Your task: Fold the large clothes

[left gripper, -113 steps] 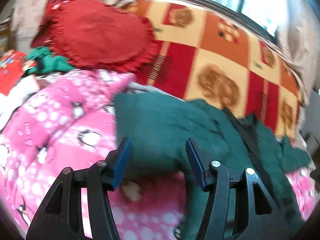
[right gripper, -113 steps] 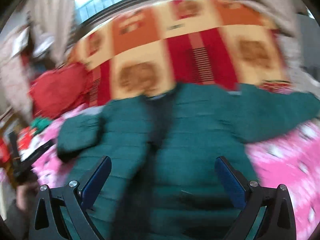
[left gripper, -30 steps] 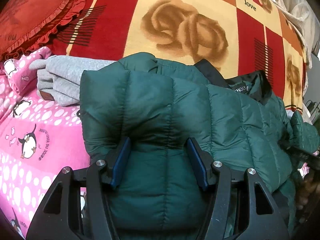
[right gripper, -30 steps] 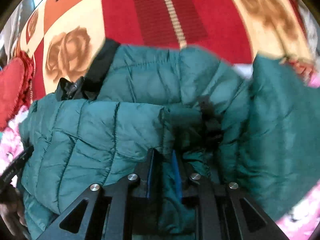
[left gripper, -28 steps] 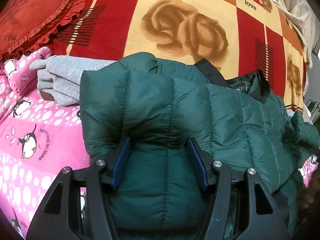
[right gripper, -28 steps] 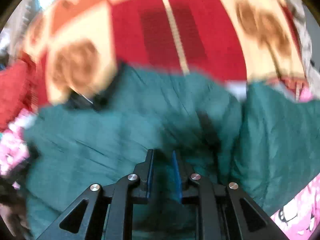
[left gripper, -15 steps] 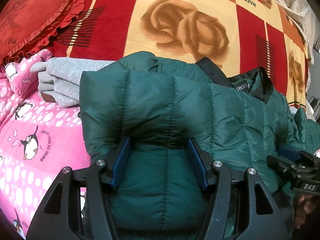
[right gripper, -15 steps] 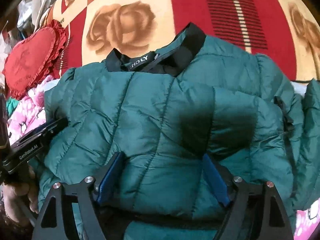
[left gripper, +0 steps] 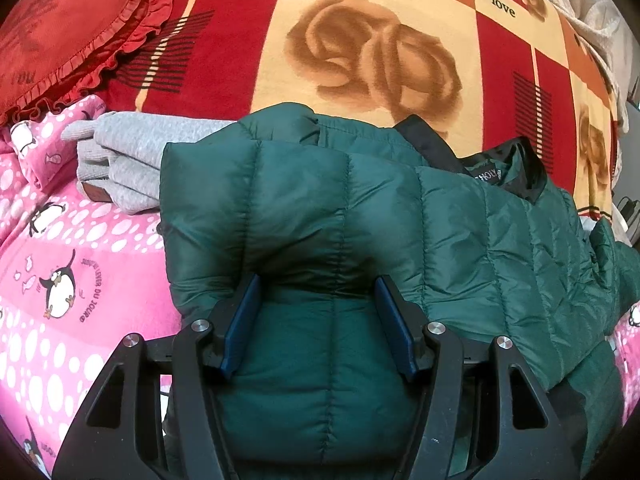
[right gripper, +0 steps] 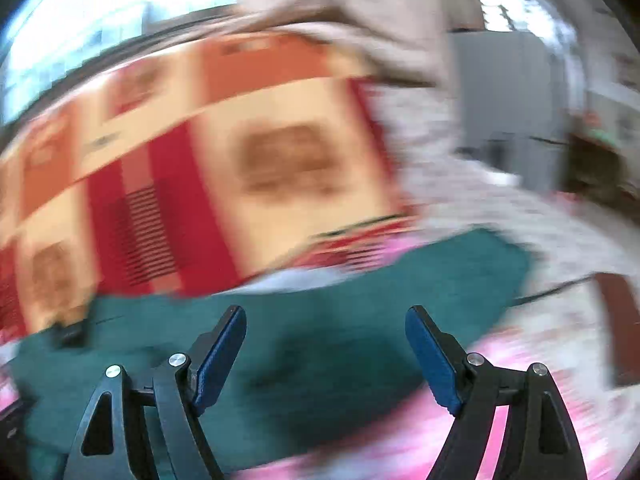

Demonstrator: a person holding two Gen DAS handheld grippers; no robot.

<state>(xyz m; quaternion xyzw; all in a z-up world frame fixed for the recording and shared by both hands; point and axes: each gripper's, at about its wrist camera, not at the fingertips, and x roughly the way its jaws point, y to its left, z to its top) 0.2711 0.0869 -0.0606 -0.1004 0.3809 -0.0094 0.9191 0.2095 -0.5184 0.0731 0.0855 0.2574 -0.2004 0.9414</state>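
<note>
A dark green puffer jacket (left gripper: 360,216) with a black collar lies on the bed, its left sleeve folded over the body. My left gripper (left gripper: 316,312) is open, with its blue pads resting on either side of the folded sleeve, pressed into the padding. In the blurred right wrist view, my right gripper (right gripper: 326,340) is open and empty above a green sleeve (right gripper: 360,312) that stretches out to the right.
A red, orange and cream rose-patterned blanket (left gripper: 380,52) lies behind the jacket. A pink penguin blanket (left gripper: 60,272) lies to the left, with a folded grey garment (left gripper: 132,160) and a red heart cushion (left gripper: 68,28) beyond it. Grey furniture (right gripper: 516,112) stands at the right.
My right gripper has let go of the jacket, opened wide, and swung fast to the right toward the outstretched sleeve. My left gripper has stayed on the folded sleeve.
</note>
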